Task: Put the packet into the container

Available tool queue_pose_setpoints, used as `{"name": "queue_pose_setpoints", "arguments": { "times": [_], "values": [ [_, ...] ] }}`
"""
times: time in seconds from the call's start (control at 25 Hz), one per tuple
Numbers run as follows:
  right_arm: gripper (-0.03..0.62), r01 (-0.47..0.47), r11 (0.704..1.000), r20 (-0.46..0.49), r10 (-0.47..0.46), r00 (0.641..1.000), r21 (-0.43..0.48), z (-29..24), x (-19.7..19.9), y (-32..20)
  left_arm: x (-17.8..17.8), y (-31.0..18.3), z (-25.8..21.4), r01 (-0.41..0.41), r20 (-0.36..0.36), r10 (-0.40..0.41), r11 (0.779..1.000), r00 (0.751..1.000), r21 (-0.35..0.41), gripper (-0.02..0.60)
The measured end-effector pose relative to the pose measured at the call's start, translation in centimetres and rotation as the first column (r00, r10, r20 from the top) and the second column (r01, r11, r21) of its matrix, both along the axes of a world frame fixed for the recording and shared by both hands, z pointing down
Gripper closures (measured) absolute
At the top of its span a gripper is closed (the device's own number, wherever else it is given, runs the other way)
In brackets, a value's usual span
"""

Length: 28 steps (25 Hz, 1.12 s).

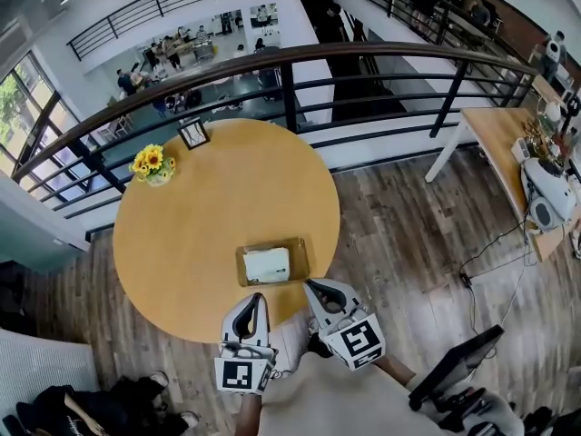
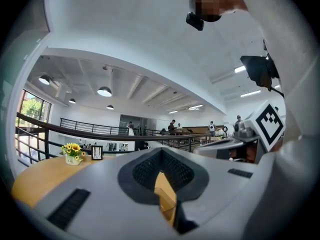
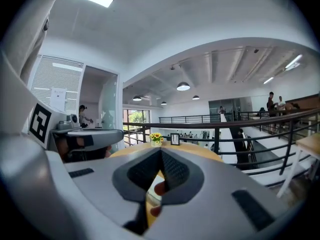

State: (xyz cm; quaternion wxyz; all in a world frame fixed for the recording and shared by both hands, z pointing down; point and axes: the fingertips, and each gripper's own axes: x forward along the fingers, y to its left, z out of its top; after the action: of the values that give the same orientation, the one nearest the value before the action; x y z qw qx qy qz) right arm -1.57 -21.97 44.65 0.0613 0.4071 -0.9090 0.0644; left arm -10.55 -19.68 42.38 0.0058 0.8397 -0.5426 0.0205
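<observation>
Packet: the white flat packet (image 1: 267, 264) lies flat inside the container, within its walls and not overhanging them.
Container: the shallow tan open-topped container (image 1: 241, 267) sits on the near part of the bench, upright, just beyond the 2 claws.
Left claw: the left claw (image 1: 257, 300) hovers at the bench's near edge, short of the container. Its own view (image 2: 161, 152) shows the jaws together with nothing between them.
Right claw: the right claw (image 1: 311, 286) is just beside the container's near right corner, apart from it. Its jaws (image 3: 161, 152) are also pressed together and empty.
Bench: the round pale wooden bench (image 1: 200, 207) also carries a small pot of yellow flowers (image 1: 152, 163) and a small dark picture frame (image 1: 193, 133) at its far side, well apart from the container.
Step in hand: judged from how things lie, the placing looks done, with the packet in and both claws free.
Next move: probably nothing more than keeping the claws off the container so it isn't nudged. If the packet needs squaring, a claw must open first.
</observation>
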Motion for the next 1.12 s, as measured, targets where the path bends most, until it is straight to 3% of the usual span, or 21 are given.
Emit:
{"name": "queue_pose_setpoints", "arguments": {
  "times": [0.52,0.88,1.12],
  "values": [
    [0.592,-0.035,0.999,-0.013,0.035,0.999,0.019,0.2,-5.7,15.8,-5.7,16.0,1.1,-0.023,-0.014,0.023,1.000,1.000,0.015,0.577],
    [0.592,-0.103,0.994,-0.015,0.103,0.995,0.043,0.8,-4.3,23.4,-4.5,22.7,1.7,-0.086,-0.032,0.087,0.996,0.996,0.033,0.577],
    [0.592,-0.121,0.992,-0.008,0.121,0.993,0.035,1.0,-3.2,25.3,-3.2,25.0,1.2,-0.107,-0.036,0.108,0.994,0.994,0.028,0.577]
  ]
}}
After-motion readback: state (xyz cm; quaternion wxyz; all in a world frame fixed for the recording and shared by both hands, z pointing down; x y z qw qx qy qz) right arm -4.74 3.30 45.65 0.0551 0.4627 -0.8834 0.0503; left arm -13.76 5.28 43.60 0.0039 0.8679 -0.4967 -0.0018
